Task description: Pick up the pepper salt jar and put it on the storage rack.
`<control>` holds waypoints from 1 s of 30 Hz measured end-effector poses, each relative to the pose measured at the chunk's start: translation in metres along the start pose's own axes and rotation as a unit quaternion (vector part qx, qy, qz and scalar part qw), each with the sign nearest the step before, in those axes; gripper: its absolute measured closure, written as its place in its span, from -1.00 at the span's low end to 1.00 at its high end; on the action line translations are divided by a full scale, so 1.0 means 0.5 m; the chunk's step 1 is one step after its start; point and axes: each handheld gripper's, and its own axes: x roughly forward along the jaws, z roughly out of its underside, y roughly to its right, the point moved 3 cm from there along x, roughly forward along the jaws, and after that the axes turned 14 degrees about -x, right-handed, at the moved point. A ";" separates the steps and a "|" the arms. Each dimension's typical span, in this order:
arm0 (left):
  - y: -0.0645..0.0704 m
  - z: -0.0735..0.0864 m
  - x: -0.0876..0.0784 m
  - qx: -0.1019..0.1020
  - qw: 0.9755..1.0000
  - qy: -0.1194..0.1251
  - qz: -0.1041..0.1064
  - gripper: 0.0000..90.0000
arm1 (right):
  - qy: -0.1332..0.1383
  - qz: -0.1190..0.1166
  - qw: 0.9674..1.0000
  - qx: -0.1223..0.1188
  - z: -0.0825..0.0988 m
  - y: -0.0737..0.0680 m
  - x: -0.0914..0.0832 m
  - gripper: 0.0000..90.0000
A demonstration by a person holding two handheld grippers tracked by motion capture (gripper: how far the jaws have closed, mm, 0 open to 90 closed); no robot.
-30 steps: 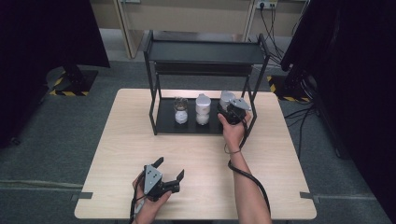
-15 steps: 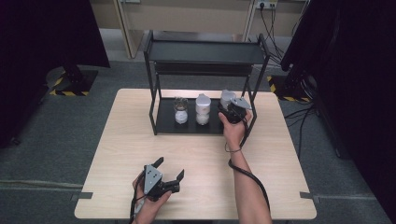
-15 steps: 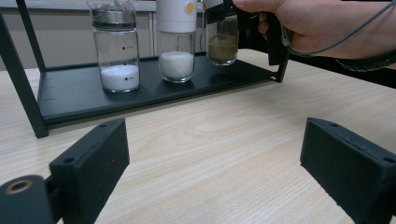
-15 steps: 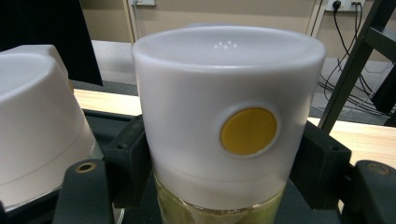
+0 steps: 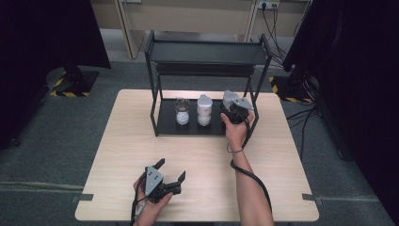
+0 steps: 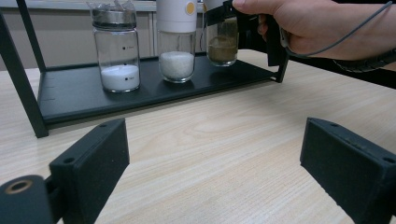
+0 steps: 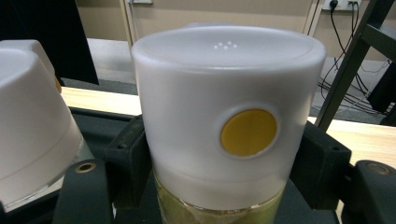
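Three jars stand on the black rack's (image 5: 165,123) lower shelf, and your right gripper (image 5: 234,113) is closed on the white-capped grinder (image 7: 229,116) at that row's right end, pads pressing both sides of its cap. Lift straight up before drawing back toward you, so it clears the neighbouring white grinder (image 5: 204,110) just beside your jaws. Your left gripper (image 5: 170,181) rests wide open on the table (image 5: 282,155), holding nothing.

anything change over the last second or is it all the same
Nothing visibly changed. The right gripper stays shut on the brown spice jar at the right end of the rack's lower shelf. The left gripper rests open near the table's front edge, and the other two jars stand where they were.
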 end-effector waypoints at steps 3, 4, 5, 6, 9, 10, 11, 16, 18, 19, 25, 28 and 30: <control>0.000 0.000 0.000 0.000 1.000 0.000 0.000 -0.83 | -0.001 0.001 1.000 -0.002 0.003 0.001 0.001 -0.31; 0.000 0.000 0.000 0.001 1.000 0.000 0.000 -0.83 | -0.001 0.001 1.000 0.000 0.004 0.001 0.001 -0.32; 0.000 0.000 0.000 0.001 1.000 0.000 0.000 -0.83 | -0.002 0.001 1.000 0.001 0.006 0.001 0.002 -0.31; 0.000 0.000 0.000 0.000 1.000 0.000 0.000 -0.83 | -0.003 0.001 1.000 0.001 0.008 0.001 0.002 -0.31; 0.000 0.000 0.000 0.001 1.000 0.000 0.000 -0.83 | -0.007 0.001 1.000 0.000 0.015 0.001 0.004 -0.32; 0.000 0.000 0.000 0.001 1.000 0.000 0.000 -0.83 | -0.008 0.002 1.000 0.001 0.018 0.001 0.005 -0.32; 0.000 0.000 0.000 0.001 1.000 0.000 0.000 -0.83 | -0.006 0.002 1.000 0.001 0.018 0.001 0.004 -0.32; 0.001 0.000 0.000 0.002 1.000 0.001 0.000 -0.83 | -0.005 0.001 1.000 -0.001 0.019 0.002 0.004 -0.32; 0.001 0.000 0.000 0.003 1.000 0.001 0.000 -0.83 | -0.004 -0.001 1.000 -0.006 0.020 0.001 0.003 -0.32; 0.001 0.000 0.000 0.003 1.000 0.001 0.000 -0.83 | -0.003 -0.002 1.000 -0.005 0.021 0.001 0.003 -0.32; 0.002 0.001 0.000 0.004 1.000 0.001 -0.001 -0.83 | -0.002 -0.008 1.000 -0.002 0.024 0.005 -0.001 -0.32; 0.002 0.001 0.000 0.004 1.000 0.001 -0.001 -0.83 | -0.003 -0.011 1.000 -0.001 0.025 0.007 -0.003 -0.33; 0.002 0.001 0.000 0.004 1.000 0.002 -0.001 -0.83 | -0.004 -0.014 1.000 0.001 0.026 0.007 -0.004 -0.34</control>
